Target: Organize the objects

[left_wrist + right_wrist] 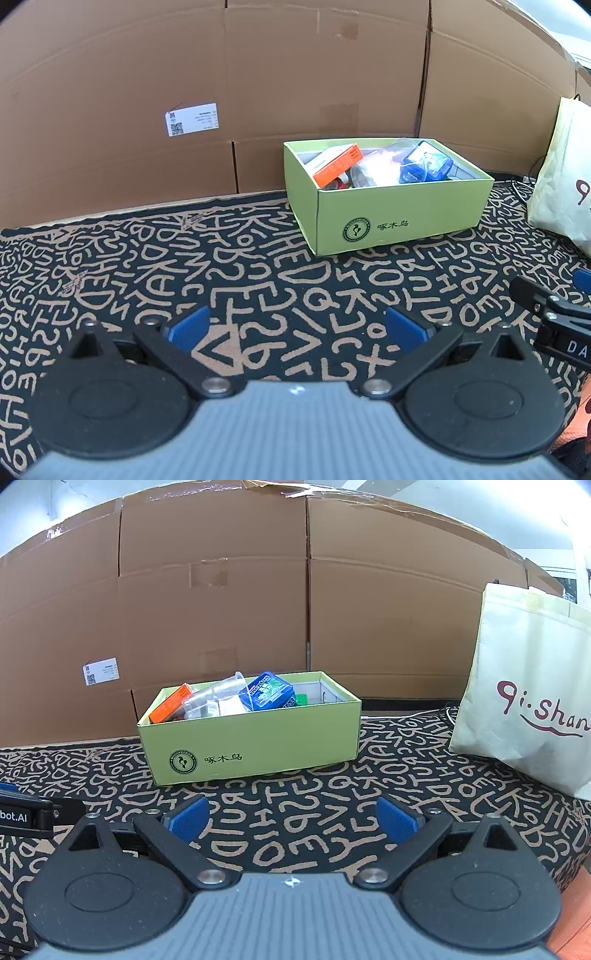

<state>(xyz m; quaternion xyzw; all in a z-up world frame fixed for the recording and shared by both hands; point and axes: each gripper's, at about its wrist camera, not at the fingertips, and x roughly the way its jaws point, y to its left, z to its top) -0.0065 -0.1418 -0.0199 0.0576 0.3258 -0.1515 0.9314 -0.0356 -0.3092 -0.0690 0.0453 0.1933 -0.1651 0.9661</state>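
Green box [258, 738]: light card, crushable, sitting full; best gripped by its rim. Left gripper [297, 330] and right gripper [291, 818] gaping wide, holding nothing.

The place looks like a makeshift recording or storage corner rather than a lived-in room. A wall of large brown cardboard cartons [258, 602], taped at the seams and bearing a white shipping label [101, 671], closes off the whole far edge of a black mat printed with tan letters [314, 812]. A cream tote bag [528, 686] leans near the mat's right edge, with thin cables [448, 712] lying beside it at the far edge.
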